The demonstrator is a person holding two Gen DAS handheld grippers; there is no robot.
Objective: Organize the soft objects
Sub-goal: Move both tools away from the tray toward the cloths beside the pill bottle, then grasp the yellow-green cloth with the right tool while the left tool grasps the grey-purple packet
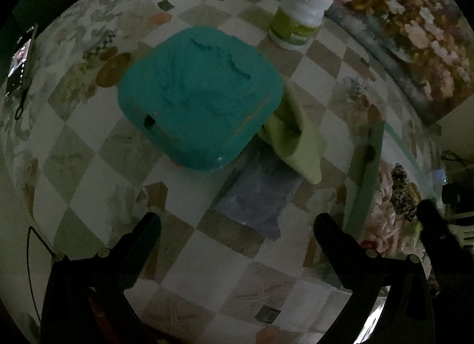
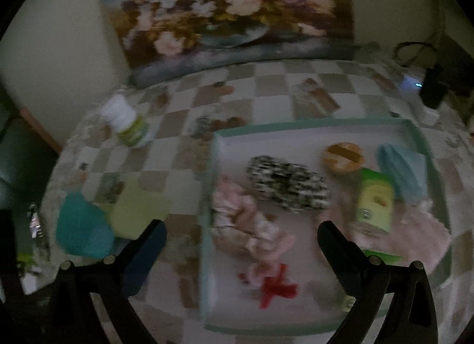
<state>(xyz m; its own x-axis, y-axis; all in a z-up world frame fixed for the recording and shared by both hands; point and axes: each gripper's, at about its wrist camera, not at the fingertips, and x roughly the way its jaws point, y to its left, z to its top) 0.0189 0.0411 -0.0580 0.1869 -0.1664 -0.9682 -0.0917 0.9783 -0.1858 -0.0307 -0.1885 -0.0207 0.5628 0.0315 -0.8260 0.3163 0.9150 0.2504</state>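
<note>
Left wrist view. Left gripper (image 1: 237,234): jaws spread wide, nothing between them, held above the counter (image 1: 74,148). Teal square cushion (image 1: 200,96): lay ahead of the gripper, centred between the finger lines but well apart from the tips. Its right edge overlapped a pale green cloth (image 1: 299,142), and a bluish folded item (image 1: 260,196) lay nearer, just ahead of the gripper. White-capped jar (image 1: 300,15): upright beyond the cushion. Judgement: the step was likely an approach to 1 of these soft pieces. A low grip on 1 edge or corner, taking a single layer, would keep the overlapped cloth from dragging.

Right wrist view, blurred. Right gripper (image 2: 241,240): jaws also wide apart, empty, over the near-left rim of a shallow tray (image 2: 320,125). Pink soft bundle (image 2: 248,222): in the tray, just ahead between the finger lines. Black-and-white patterned soft item (image 2: 288,184): beyond it. Green box (image 2: 374,199), round wooden lid (image 2: 343,156), blue cloth (image 2: 400,172): farther right. Red item (image 2: 278,287): nearest, identity unclear.
</note>
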